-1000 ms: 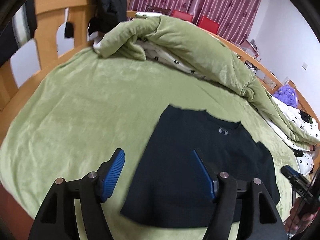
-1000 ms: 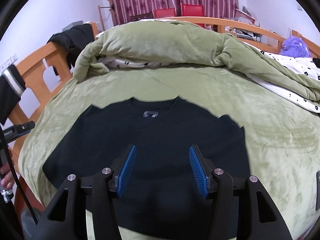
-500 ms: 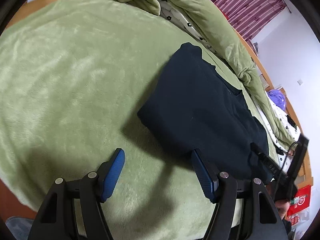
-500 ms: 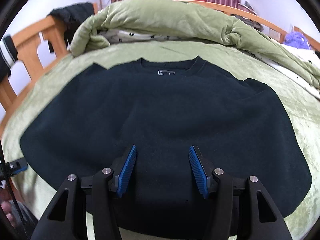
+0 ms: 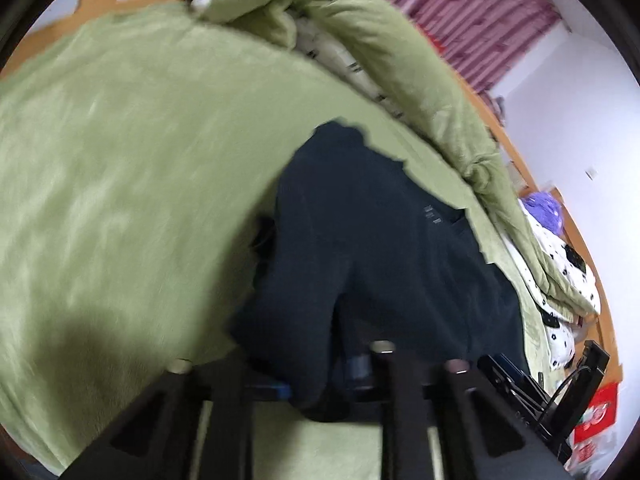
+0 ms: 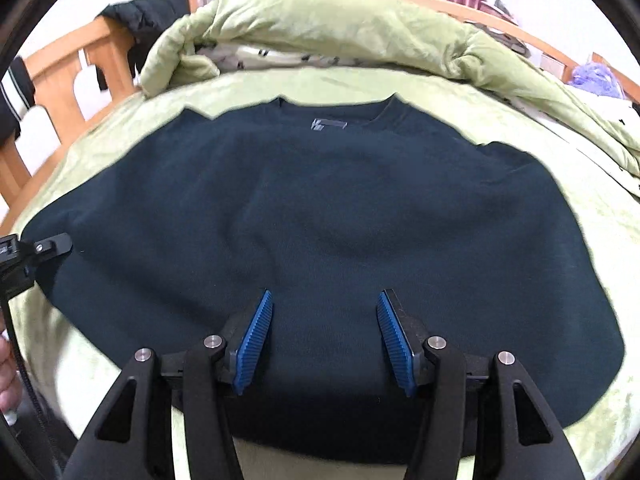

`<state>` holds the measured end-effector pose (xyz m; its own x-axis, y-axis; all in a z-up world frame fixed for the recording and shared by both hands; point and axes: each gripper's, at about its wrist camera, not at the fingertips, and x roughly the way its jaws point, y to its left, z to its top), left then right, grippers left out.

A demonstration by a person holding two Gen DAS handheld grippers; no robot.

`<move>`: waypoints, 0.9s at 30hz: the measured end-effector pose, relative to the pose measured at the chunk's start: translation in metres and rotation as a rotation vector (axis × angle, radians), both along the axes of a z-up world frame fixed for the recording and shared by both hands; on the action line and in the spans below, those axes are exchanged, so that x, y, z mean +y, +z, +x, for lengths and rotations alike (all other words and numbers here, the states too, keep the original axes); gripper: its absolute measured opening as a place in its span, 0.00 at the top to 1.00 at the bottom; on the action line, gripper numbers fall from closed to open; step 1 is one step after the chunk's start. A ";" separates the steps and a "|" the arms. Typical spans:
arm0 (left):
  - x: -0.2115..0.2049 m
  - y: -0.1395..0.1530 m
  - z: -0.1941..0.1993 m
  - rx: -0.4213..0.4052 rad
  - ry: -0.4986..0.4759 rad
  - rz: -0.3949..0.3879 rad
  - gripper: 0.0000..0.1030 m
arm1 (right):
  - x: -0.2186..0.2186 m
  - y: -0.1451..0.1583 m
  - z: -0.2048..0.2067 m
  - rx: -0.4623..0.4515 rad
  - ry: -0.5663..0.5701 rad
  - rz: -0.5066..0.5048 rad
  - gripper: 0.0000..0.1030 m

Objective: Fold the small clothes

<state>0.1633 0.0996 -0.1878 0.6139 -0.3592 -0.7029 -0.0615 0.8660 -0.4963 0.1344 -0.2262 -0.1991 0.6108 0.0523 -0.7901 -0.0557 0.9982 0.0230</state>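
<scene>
A dark navy shirt (image 6: 320, 220) lies spread flat on the green bedspread (image 6: 592, 216), collar and label at the far side. My right gripper (image 6: 325, 340) hovers open just above the shirt's near hem, with cloth below the blue pads but none pinched. In the left wrist view the same shirt (image 5: 400, 240) runs away to the upper right. My left gripper (image 5: 320, 380) is at its near corner, jaws closing, and the cloth bunches up between the fingers. The left gripper's tip (image 6: 48, 246) also shows at the shirt's left edge.
A rolled green quilt (image 6: 360, 28) over white spotted bedding lies across the far side. The wooden bed frame (image 6: 56, 80) stands at the left with a dark jacket (image 6: 148, 12) hung on it. A purple plush (image 6: 596, 80) sits far right. A hand (image 6: 6, 364) shows at the left edge.
My left gripper sank to the shirt's near corner and its jaws came together on the cloth. My right gripper dropped closer over the shirt and stayed open.
</scene>
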 end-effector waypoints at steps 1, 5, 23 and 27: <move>-0.005 0.008 0.002 -0.014 -0.004 0.012 0.90 | -0.008 0.008 -0.004 -0.015 -0.013 0.008 0.48; -0.041 0.055 0.004 -0.112 -0.046 0.096 0.93 | -0.048 0.037 -0.017 -0.061 -0.053 0.034 0.48; -0.242 0.128 0.002 -0.236 -0.299 0.223 0.94 | -0.241 0.095 -0.087 -0.123 -0.276 0.051 0.47; -0.294 0.113 -0.002 -0.210 -0.384 0.214 0.94 | -0.274 0.091 -0.102 -0.112 -0.334 0.052 0.47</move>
<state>0.1608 -0.1941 -0.0749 0.6019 -0.4484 -0.6608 0.3653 0.8904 -0.2715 0.0324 -0.5000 -0.1078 0.6836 -0.1262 -0.7188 0.2685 0.9594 0.0869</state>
